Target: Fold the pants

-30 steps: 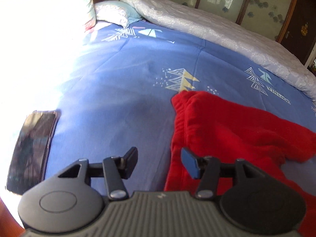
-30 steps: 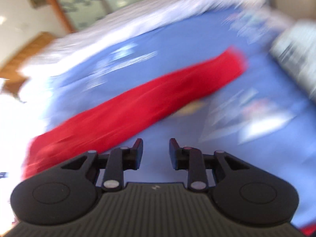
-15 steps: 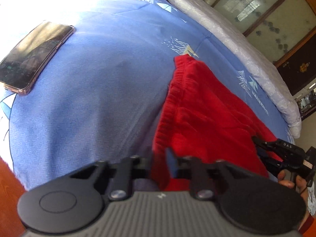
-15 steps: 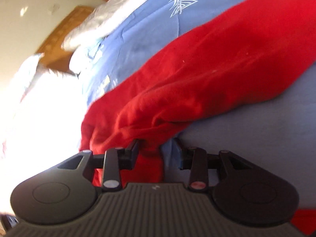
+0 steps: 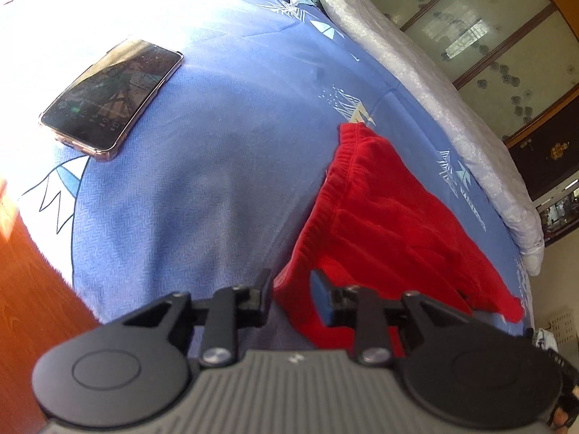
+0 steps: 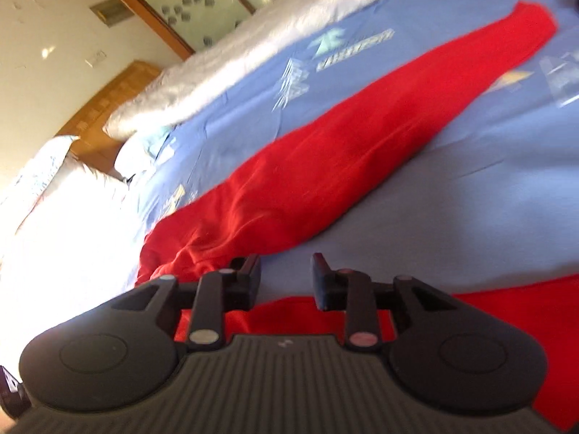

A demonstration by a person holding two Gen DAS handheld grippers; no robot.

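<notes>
Red pants lie unfolded on the bed, waistband at centre frame, one leg stretching to upper right; left gripper, jaws just reopened, straddles the waistband corner without pinching; right gripper, likewise reopened, holds nothing; no fold is made yet, judging by the outstretched leg.

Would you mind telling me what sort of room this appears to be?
Most likely a bedroom: the red pants lie on a bed with a blue patterned quilt, a pillow by a wooden headboard.
</notes>
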